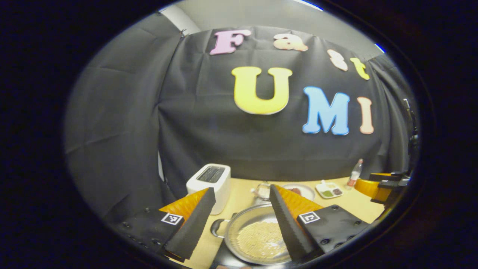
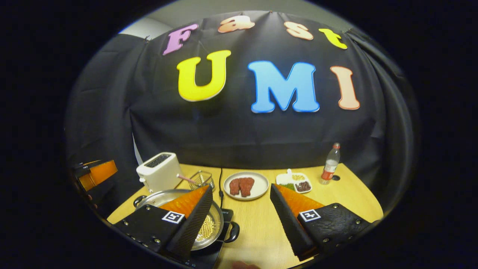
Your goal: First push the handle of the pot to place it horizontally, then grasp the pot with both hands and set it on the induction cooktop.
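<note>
A: On the wooden table (image 2: 261,231), where is the pot (image 2: 211,228) sitting?

B: It is resting on the black induction cooktop (image 2: 209,257), just in front of the white toaster (image 2: 158,170), with pale beans lying inside it.

A: And the grippers?

B: The left gripper (image 1: 242,209) is hanging above the pot with its fingers spread, gripping nothing. The right gripper (image 2: 241,213) is hovering with its fingers spread wide too, its left finger (image 2: 192,220) showing over the pot's rim, the plate of meat (image 2: 245,185) lying beyond.
</note>
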Available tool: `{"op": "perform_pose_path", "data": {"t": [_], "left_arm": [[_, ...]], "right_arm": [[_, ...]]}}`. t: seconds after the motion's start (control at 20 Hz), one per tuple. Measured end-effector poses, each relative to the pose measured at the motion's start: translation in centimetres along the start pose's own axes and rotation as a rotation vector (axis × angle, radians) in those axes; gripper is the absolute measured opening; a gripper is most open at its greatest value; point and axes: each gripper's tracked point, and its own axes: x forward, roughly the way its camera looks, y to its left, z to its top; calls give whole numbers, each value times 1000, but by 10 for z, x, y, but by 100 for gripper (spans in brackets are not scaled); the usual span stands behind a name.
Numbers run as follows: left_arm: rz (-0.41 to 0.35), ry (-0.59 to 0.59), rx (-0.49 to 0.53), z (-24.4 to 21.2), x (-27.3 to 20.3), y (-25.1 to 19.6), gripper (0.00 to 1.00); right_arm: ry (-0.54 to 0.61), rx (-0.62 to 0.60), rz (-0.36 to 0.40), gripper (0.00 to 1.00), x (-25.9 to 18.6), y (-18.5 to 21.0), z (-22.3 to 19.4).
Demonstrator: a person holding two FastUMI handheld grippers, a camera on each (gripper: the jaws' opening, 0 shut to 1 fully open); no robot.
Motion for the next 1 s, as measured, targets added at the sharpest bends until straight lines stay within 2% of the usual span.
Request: {"op": "perform_pose_path", "data": {"t": [0.05,0.15,0.2,0.25,0.3,0.45,0.5,0.55,0.6,0.65,0.7,0.85,1.0], "left_arm": [[-12,-24,2,16,-5,-20,97],[-44,-71,-18,50,-14,-61,100],[-53,-102,-21,68,-21,-80,100],[-65,-129,-14,85,-28,-98,95],[-72,-145,-3,98,-36,-117,96],[-114,-161,6,112,-61,-184,99],[-119,-153,-1,111,-65,-198,99],[-126,-148,-9,108,-72,-213,99],[-134,-146,-16,107,-77,-229,98],[-144,-151,-19,107,-84,-242,98],[-151,-155,-15,107,-90,-253,97],[-150,-182,2,113,-109,-275,94],[-140,-199,-3,113,-116,-289,96]], "right_arm": [[-37,0,-12,96,-10,-10,19],[-113,3,-43,96,-32,-33,58],[-136,7,-50,96,-43,-44,74],[-149,3,-57,96,-57,-50,84],[-161,-1,-62,96,-70,-59,95],[-201,-5,-84,96,-104,-89,126],[-209,-3,-88,96,-112,-98,132],[-213,-4,-86,91,-120,-104,133],[-215,-7,-87,96,-126,-112,134],[-219,-15,-89,91,-132,-121,135],[-218,-21,-91,96,-138,-128,134],[-222,-11,-77,96,-149,-144,137],[-227,15,-62,96,-154,-160,140]]}}
